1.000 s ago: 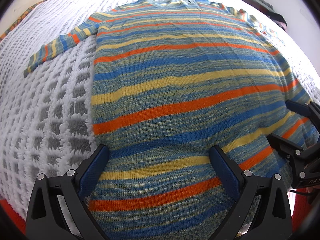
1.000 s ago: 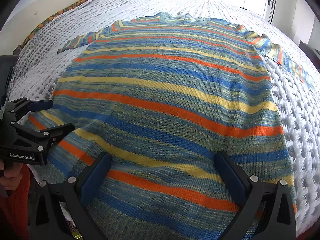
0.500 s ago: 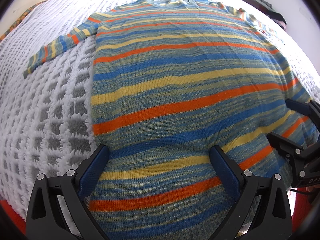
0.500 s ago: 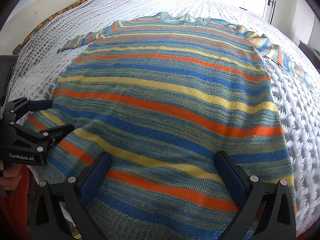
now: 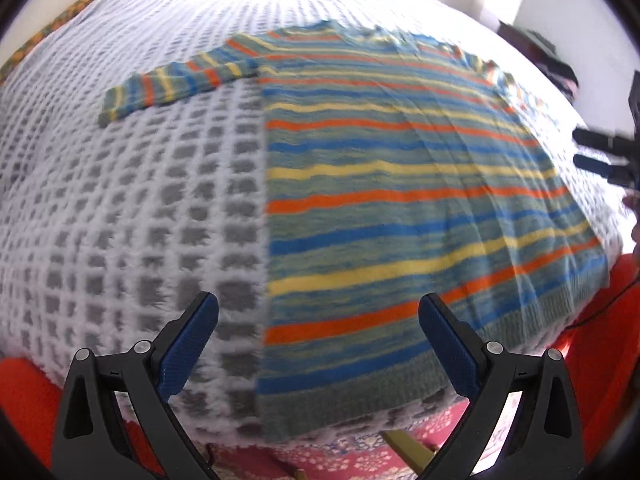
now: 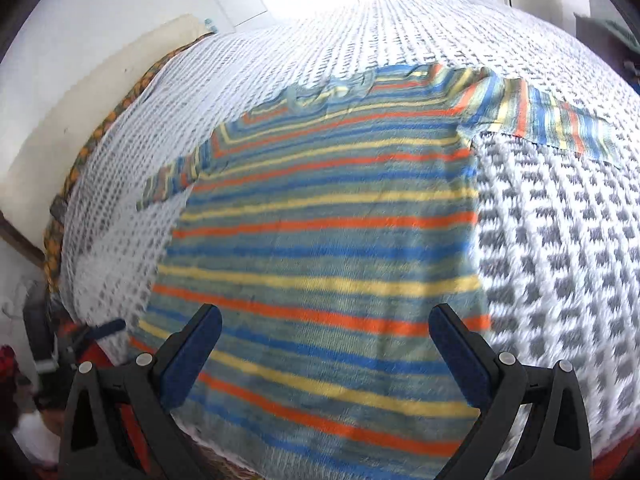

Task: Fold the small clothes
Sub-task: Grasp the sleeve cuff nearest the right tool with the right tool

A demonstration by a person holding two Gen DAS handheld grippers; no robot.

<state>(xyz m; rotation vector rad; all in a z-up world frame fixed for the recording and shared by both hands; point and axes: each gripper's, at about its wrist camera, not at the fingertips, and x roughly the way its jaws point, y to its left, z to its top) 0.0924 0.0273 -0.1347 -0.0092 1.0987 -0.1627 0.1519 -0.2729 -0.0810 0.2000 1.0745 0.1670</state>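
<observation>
We are seeing white-and-grey waffle blanket [image 5: 132,208] covering bed. Striped sweater [image 5: 400,200] is lying flat on blanket, unfolded, hem hanging near at bed's near edge, neckline far, both sleeves stretching out sideways left and right. We are holding left gripper [image 5: 318,336] above hem's left corner, blue pads spread wide, gripping nothing. We are holding right gripper [image 6: 325,346] over hem's right part, pads likewise spread, empty, apart from fabric. Both views are blurring.
</observation>
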